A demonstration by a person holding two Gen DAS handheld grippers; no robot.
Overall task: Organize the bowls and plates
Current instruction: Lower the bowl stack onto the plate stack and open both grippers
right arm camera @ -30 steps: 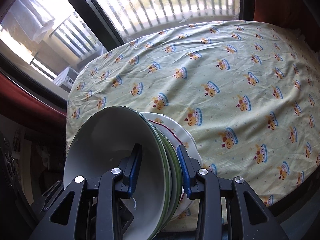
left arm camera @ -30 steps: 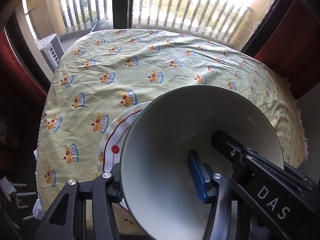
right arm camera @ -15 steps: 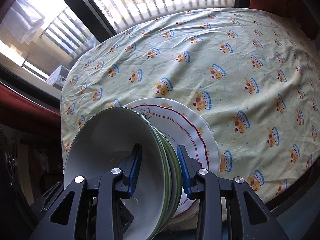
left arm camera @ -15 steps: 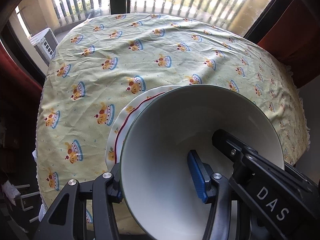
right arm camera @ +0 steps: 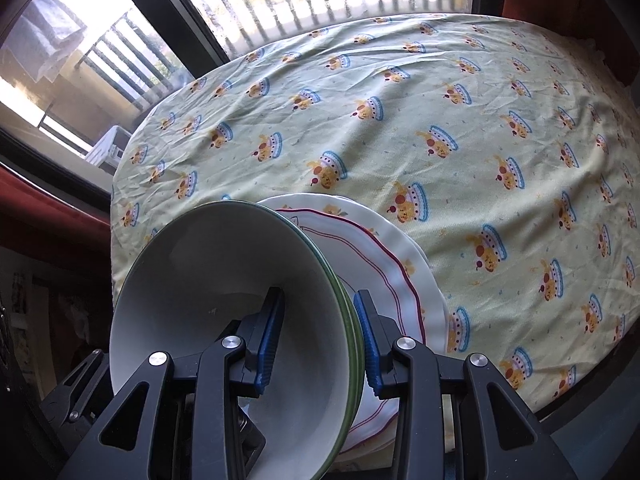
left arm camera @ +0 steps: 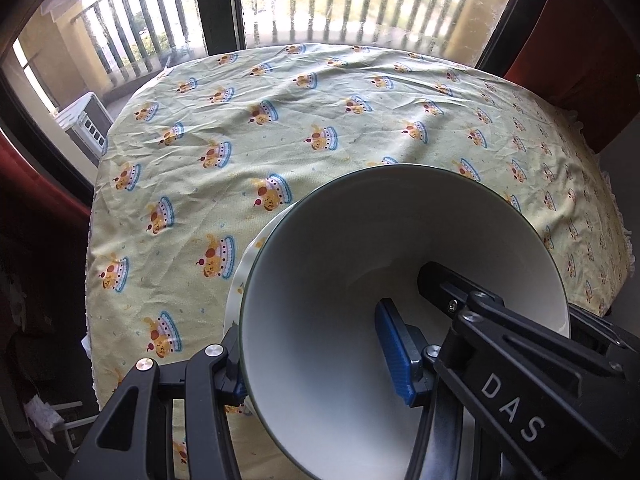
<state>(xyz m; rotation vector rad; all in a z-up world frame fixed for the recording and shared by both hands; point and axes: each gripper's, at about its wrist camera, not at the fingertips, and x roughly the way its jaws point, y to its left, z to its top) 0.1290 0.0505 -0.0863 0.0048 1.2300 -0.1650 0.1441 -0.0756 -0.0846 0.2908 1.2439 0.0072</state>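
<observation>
In the left wrist view, the only readable writing was "DAS" in white capitals on the black body of the right hand-held gripper [left arm camera: 404, 354], which reached in from the lower right with one blue pad inside the bowl stack [left arm camera: 384, 280]. The left hand-held gripper [left arm camera: 308, 360] was pinching the near left wall of that stack: its outer finger pressed the outside at the rim, and I could not make out its inner finger. The top bowl was white inside with a thin dark green rim and filled the space straight ahead of the fingers. Only a thin white sliver of the plate [left arm camera: 248, 258] showed past the bowl's left edge. Half a second earlier a broad crescent of plate with its red line had shown there. The worktop [left arm camera: 320, 128], under a pale yellow cloth printed with crowned cartoon figures, lay beyond the bowl, and it had dropped lower in the picture, with more of the barred window [left arm camera: 360, 0] above it.

In the right wrist view no writing was legible. The right hand-held gripper [right arm camera: 320, 340] was clamped on the bowl stack [right arm camera: 224, 300], one blue pad inside the top bowl and the other outside the nested green rims. The plate [right arm camera: 384, 276], scalloped with a red line, sat just right of the fingers, beneath the bowls. It had looked much the same half a second before, while the worktop [right arm camera: 440, 100] now sat slightly lower.
</observation>
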